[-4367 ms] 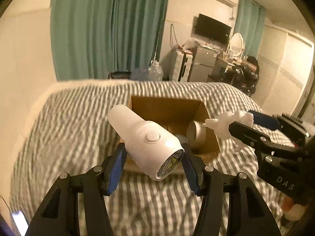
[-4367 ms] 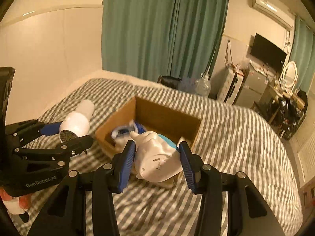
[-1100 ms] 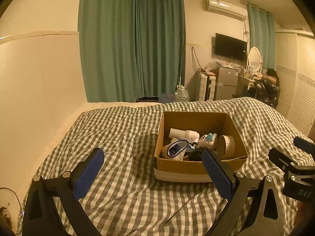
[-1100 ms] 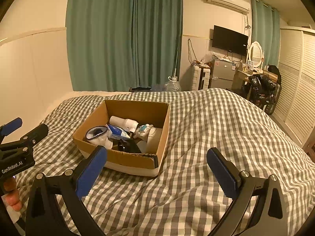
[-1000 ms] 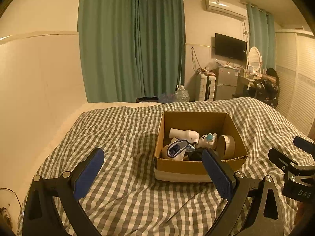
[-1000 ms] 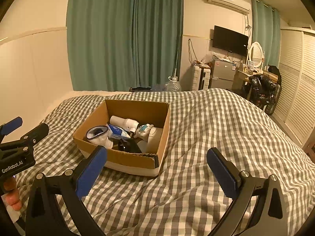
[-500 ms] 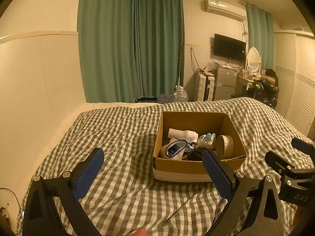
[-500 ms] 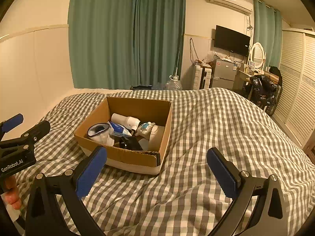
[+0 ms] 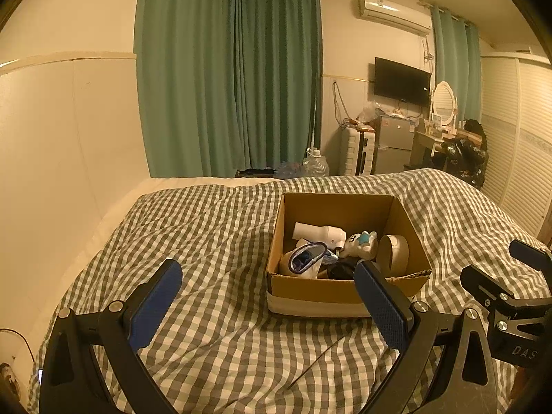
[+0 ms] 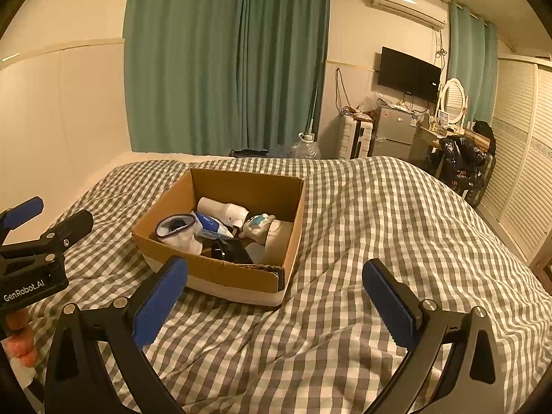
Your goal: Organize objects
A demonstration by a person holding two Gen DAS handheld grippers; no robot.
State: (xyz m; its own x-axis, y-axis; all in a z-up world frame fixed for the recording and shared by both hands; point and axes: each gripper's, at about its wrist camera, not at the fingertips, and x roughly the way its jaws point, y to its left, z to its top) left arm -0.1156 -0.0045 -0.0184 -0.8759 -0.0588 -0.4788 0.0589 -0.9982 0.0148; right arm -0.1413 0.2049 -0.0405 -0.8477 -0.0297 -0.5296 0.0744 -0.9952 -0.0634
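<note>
A cardboard box (image 9: 345, 293) sits on the checked bed, also in the right wrist view (image 10: 227, 270). Inside lie a white cylinder device (image 9: 319, 233), a white and teal toy (image 9: 360, 245), a tape roll (image 9: 393, 253), a white pouch with blue rim (image 9: 303, 260) and a black item (image 9: 339, 270). My left gripper (image 9: 267, 300) is open and empty, held back in front of the box. My right gripper (image 10: 274, 295) is open and empty, in front of the box's right corner. Each gripper shows at the edge of the other's view.
The checked bedcover (image 10: 379, 234) spreads around the box. A wall panel (image 9: 51, 155) runs along the left. Green curtains (image 9: 227, 79), a water jug (image 9: 315, 165), a fridge (image 9: 393, 145) and a dresser with mirror (image 9: 443, 127) stand beyond the bed.
4.4 s ago the left gripper held the white cylinder and the right held the toy; both now lie in the box. Over the last second both open grippers barely moved.
</note>
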